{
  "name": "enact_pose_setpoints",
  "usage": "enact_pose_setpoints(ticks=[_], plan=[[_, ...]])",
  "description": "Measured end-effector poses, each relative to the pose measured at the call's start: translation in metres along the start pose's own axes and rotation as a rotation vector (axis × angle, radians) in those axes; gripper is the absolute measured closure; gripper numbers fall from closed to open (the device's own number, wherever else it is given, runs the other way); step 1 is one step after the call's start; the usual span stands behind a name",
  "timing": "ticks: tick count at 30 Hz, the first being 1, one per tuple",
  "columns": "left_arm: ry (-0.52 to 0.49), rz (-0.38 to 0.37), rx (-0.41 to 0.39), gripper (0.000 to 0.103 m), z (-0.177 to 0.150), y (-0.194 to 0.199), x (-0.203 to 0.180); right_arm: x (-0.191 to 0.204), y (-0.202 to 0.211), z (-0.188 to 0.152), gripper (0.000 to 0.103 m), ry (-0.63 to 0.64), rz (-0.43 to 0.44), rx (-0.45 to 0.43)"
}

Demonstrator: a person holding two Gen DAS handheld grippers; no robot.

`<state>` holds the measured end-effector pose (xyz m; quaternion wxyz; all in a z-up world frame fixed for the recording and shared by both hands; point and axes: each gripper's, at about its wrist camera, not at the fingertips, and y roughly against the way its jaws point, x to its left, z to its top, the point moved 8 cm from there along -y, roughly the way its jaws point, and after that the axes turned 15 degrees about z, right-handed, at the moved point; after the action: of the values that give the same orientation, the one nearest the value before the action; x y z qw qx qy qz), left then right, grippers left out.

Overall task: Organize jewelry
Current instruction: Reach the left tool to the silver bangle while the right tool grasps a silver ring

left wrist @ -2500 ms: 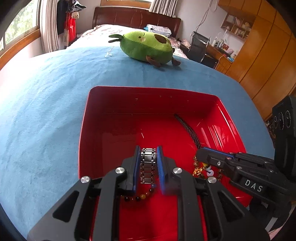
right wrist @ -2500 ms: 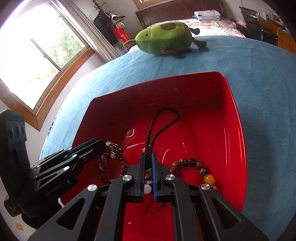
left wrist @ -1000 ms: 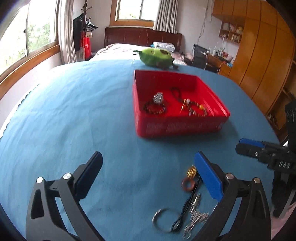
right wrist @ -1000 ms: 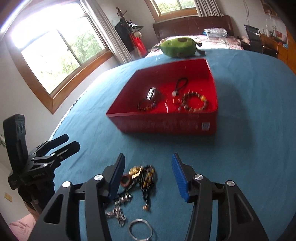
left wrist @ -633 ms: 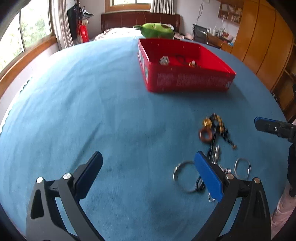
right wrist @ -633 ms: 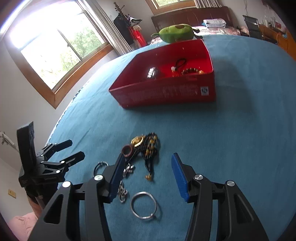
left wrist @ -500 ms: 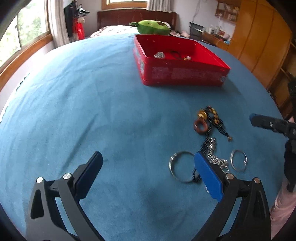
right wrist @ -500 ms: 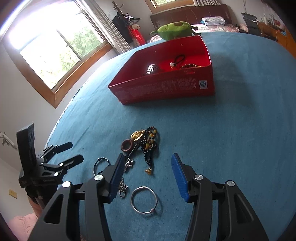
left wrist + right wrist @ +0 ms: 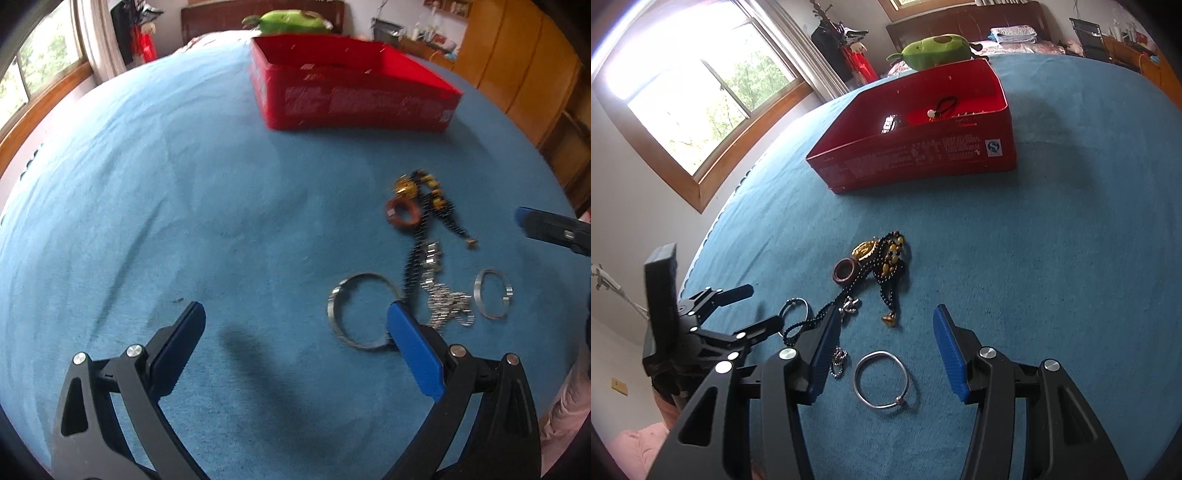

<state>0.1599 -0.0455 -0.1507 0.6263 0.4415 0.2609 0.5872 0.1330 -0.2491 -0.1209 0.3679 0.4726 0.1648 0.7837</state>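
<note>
Two handheld grippers, matt black throughout. Left gripper (image 9: 291,325): angular black finger arms with triangular cut-outs, round silver screw heads at the joints, long blue pads (image 9: 413,350) lining the inner faces. Right gripper (image 9: 884,339): same build, black skeletal arms, silver screws, ribbed blue pads (image 9: 947,350) on the fingers. Seen from the right wrist, a tall black block rising behind the left gripper's linkage, more silver screws dotted along it. Pink clothing (image 9: 639,443) at the lower frame edges in both views.
</note>
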Motion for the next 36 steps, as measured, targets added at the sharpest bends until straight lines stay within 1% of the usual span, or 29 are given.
enact_pose_setpoints(ticks=[1,2,4,6,7,9,10,11,12,14,16,18,21,22,27,30,32,33,36], plan=[[-0.003,0.024,0.021,0.019,-0.002,-0.008,0.002,0.0,-0.001,-0.001,0.05,-0.001,0.001,0.003],[0.001,0.03,0.02,0.019,-0.002,-0.009,0.002,0.0,-0.002,-0.002,0.05,-0.003,0.002,0.005],[0.007,0.037,0.011,0.025,-0.001,-0.009,0.005,-0.001,-0.003,-0.004,0.05,-0.008,-0.001,0.01],[0.018,0.057,0.007,0.037,0.0,-0.008,0.008,-0.002,-0.005,-0.007,0.05,-0.012,0.0,0.018],[0.023,0.065,0.006,0.041,0.0,-0.008,0.01,-0.002,-0.007,-0.01,0.05,-0.016,0.002,0.027],[0.04,0.093,0.002,0.058,-0.001,-0.006,0.015,-0.002,-0.01,-0.015,0.05,-0.019,0.009,0.045],[0.059,0.105,0.005,0.061,-0.002,-0.006,0.019,-0.002,-0.012,-0.019,0.05,-0.025,0.015,0.061],[0.081,0.112,0.012,0.068,-0.004,-0.005,0.023,-0.002,-0.013,-0.023,0.05,-0.029,0.016,0.071],[0.118,0.124,0.025,0.071,-0.008,-0.003,0.026,-0.002,-0.014,-0.026,0.05,-0.032,0.014,0.083],[0.139,0.132,0.032,0.072,-0.012,0.002,0.028,-0.003,-0.016,-0.031,0.057,-0.038,0.013,0.104],[0.131,0.13,0.028,0.07,-0.016,0.005,0.024,-0.005,-0.015,-0.035,0.06,-0.05,0.009,0.124],[0.118,0.123,0.028,0.058,-0.015,0.006,0.021,-0.008,-0.014,-0.039,0.062,-0.053,-0.011,0.138],[0.104,0.148,0.019,0.05,-0.012,0.003,0.02,-0.008,-0.013,-0.044,0.066,-0.055,-0.034,0.164],[0.098,0.149,0.016,0.049,-0.011,0.001,0.019,-0.01,-0.013,-0.047,0.069,-0.055,-0.04,0.169],[0.092,0.146,0.01,0.048,-0.005,-0.002,0.016,-0.011,-0.014,-0.054,0.075,-0.041,-0.08,0.189],[0.082,0.137,0.004,0.055,-0.003,-0.004,0.019,-0.012,-0.015,-0.056,0.083,-0.025,-0.106,0.193],[0.074,0.128,-0.001,0.065,-0.004,-0.003,0.015,-0.012,-0.017,-0.056,0.091,-0.004,-0.132,0.194],[0.068,0.122,-0.004,0.068,-0.006,-0.002,0.014,-0.012,-0.018,-0.056,0.093,0.006,-0.144,0.194],[0.054,0.109,-0.012,0.085,-0.004,-0.001,0.008,-0.01,-0.018,-0.057,0.094,0.025,-0.161,0.194]])
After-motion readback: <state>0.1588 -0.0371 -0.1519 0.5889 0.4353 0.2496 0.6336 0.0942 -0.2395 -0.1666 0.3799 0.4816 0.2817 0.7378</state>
